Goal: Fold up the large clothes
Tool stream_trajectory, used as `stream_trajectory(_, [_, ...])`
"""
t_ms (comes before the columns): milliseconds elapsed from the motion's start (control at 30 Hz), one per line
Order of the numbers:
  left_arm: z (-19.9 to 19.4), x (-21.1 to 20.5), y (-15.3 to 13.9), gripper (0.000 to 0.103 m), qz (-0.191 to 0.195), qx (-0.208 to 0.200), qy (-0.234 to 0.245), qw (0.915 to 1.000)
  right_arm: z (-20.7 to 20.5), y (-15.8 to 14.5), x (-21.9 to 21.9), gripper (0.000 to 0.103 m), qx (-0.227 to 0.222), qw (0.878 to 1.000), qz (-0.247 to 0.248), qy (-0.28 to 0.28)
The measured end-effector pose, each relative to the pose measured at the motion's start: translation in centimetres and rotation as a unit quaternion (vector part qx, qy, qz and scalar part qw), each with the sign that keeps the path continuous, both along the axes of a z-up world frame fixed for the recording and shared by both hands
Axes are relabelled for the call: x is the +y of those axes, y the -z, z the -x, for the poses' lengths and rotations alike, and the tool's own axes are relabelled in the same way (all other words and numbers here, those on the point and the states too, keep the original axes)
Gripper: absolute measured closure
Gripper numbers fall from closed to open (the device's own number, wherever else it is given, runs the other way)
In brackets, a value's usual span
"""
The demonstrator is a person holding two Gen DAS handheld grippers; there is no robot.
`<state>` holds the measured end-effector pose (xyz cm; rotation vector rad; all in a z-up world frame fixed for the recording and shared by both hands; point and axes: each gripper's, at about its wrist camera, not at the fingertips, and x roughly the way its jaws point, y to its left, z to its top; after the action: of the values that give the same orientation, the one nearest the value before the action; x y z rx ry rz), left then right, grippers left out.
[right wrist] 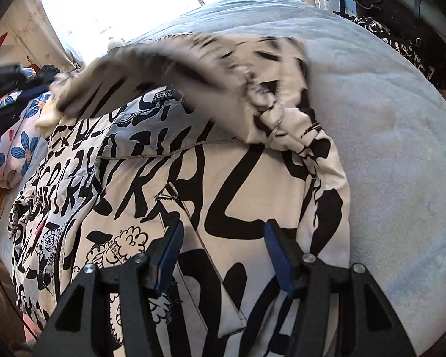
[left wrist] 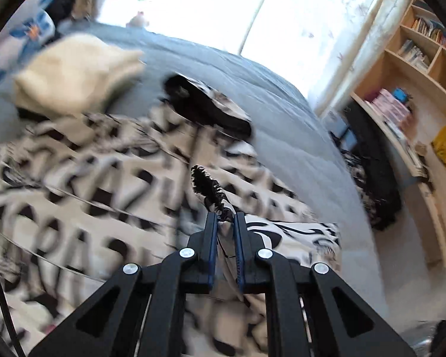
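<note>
Sleeve cuff up, fold barely begun

Left gripper (left wrist: 225, 218) pinches the jacket (right wrist: 223, 178) cuff at centre frame; right gripper (right wrist: 223, 235) hovers half-spread, empty, body still unfolded.

A large white jacket (right wrist: 232, 184) printed all over with bold black graffiti lettering and cartoon drawings lies spread on a grey-blue bed (right wrist: 386, 154). A black label with white text sits near its collar on the far left, and a zip runs down its near left side. One sleeve (right wrist: 169, 68) is raised off the body and crosses above it at the far side, blurred. The sleeve's gathered black-and-white elastic cuff (left wrist: 208, 187) stands up, pinched. The jacket's right edge lies folded along the bed, its hem nearest.
</note>
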<state>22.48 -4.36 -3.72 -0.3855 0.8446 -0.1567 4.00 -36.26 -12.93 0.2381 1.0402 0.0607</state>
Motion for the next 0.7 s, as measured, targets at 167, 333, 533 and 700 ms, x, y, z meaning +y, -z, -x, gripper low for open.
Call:
stream_trajectory(167, [1.3,4.7,4.2,0.094,-0.021,0.057,-0.012,0.9981,-0.1,-0.2,0.1,0.047,0.005,1.000,0.001,-0.001])
stream_trajectory(333, [2.9,6.0,9.7,0.076,-0.026,0.137,0.004,0.9902,-0.4,-0.7,-0.3,0.047,0.018,1.000,-0.008,0.003])
stream_trajectory(533, [3.8,8.7,10.2,0.033,0.002,0.128,-0.031,0.9913,0.0,-3.9,-2.4,0.036,-0.006,1.000,0.020,0.005])
stream_trajectory(700, [1.4,7.9,10.6,0.033,0.007,0.137,0.011,0.9904,-1.2,-5.4,-5.3,0.025,-0.022,0.995,0.091,0.038])
